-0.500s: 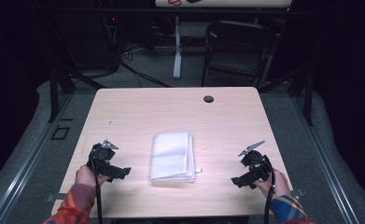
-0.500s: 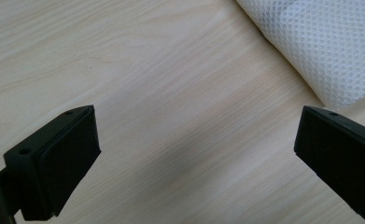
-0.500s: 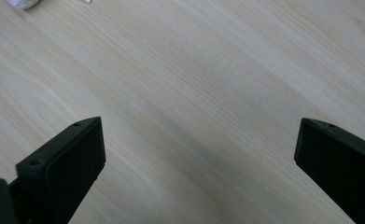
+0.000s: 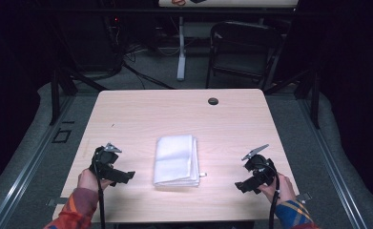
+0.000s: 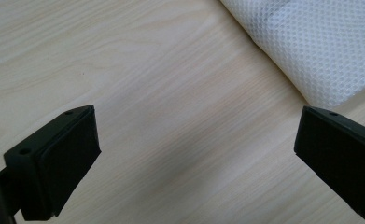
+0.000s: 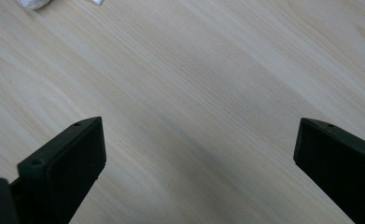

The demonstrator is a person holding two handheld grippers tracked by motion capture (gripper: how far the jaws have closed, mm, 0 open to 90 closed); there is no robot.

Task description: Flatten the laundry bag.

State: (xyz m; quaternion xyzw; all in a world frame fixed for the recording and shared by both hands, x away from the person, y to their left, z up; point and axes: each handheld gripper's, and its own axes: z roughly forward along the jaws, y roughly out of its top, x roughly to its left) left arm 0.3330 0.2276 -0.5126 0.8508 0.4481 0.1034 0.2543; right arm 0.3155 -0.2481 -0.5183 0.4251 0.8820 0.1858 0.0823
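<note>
Either side of the folded towel — both grippers, jaws wide apart, empty.

A dim lab: bare table, trailing floor cables, folding chair

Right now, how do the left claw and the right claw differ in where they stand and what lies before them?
The left claw is left of the towel and points right at it; the right claw is on the towel's right and points left. The left claw's own view shows a broad part of the towel ahead; the right claw's view shows just a corner of it, past bare table. Both are open, empty, and low over the table.
</note>
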